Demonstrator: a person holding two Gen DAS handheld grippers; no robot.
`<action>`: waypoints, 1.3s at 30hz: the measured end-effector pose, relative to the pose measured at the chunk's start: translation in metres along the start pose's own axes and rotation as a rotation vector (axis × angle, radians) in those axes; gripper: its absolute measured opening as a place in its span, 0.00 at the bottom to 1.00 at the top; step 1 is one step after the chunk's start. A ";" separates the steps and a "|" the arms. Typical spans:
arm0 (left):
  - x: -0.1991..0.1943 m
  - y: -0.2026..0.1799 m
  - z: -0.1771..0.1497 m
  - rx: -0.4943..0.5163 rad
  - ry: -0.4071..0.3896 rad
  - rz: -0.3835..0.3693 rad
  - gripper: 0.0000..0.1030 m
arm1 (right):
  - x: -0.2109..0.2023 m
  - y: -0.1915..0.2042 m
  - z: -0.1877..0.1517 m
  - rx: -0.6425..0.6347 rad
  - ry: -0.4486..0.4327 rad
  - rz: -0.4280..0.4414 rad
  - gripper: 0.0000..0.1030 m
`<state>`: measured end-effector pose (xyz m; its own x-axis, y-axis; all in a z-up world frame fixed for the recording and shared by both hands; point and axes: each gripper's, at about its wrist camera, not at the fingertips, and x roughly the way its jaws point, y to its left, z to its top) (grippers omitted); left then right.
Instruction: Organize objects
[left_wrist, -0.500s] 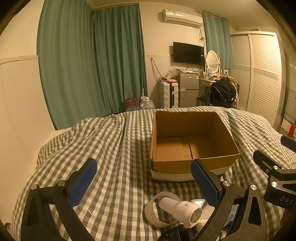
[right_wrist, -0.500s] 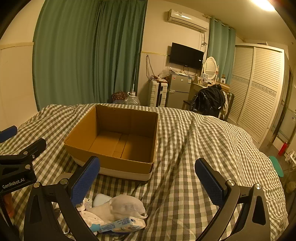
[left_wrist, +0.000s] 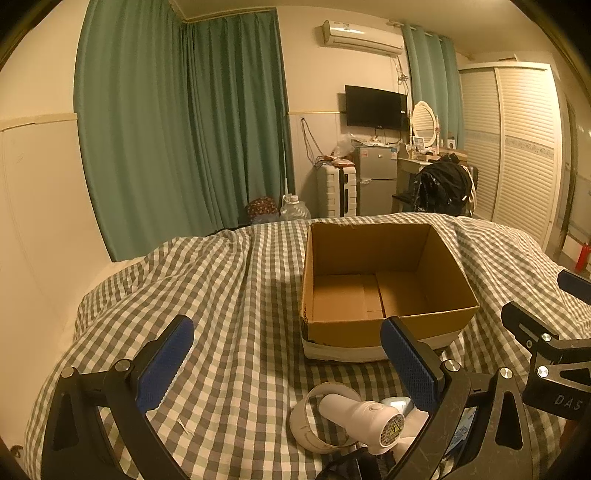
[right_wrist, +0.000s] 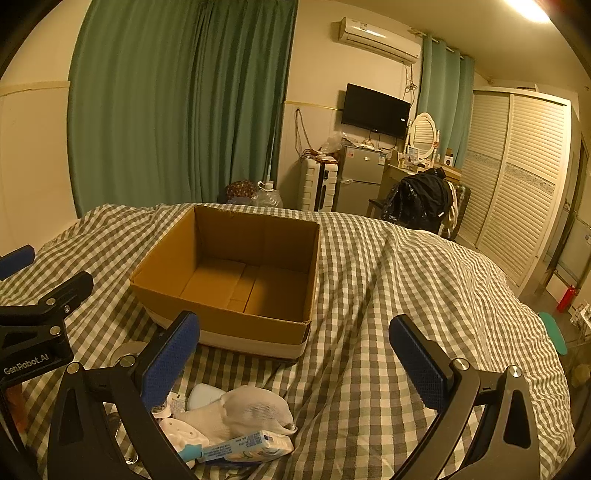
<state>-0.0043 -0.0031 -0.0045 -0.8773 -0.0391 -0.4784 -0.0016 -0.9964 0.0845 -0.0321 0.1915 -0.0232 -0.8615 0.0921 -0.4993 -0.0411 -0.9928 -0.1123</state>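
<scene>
**Currently: both grippers spread, box empty on bed**

Left wrist view. The left gripper (left_wrist: 286, 362) hangs over the checked bedcover (left_wrist: 221, 295) with its fingers (left_wrist: 166, 365) spread wide and nothing between the pads. The cardboard box (left_wrist: 384, 328) sits open-topped ahead and slightly right, with no items inside. Near the lower edge, a white handheld device (left_wrist: 364, 417) lies across a tape roll (left_wrist: 306, 424), just inside the right finger. The right gripper shows at the right edge.

Right wrist view. The right gripper (right_wrist: 295, 358) is also spread wide, holding nothing. The box (right_wrist: 221, 314) stands ahead and to the left. A small pile lies at the lower left, beside the left finger: a white sock (right_wrist: 251, 410), a tissue pack (right_wrist: 251, 448) and a pale blue case (right_wrist: 203, 397), touching one another. All items are outside the box. The left gripper shows at the left edge.
</scene>
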 end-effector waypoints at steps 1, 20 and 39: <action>0.000 0.000 0.000 0.000 0.000 0.001 1.00 | 0.001 0.001 -0.001 -0.002 0.000 0.001 1.00; -0.013 0.002 0.002 -0.014 -0.014 -0.009 1.00 | -0.018 0.001 0.000 0.002 -0.028 0.039 0.99; 0.010 -0.006 -0.035 0.019 0.163 -0.028 1.00 | 0.006 -0.002 -0.025 0.028 0.136 0.036 0.97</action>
<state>0.0033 0.0001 -0.0403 -0.7870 -0.0246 -0.6164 -0.0354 -0.9958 0.0850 -0.0244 0.1957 -0.0473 -0.7861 0.0644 -0.6147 -0.0273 -0.9972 -0.0696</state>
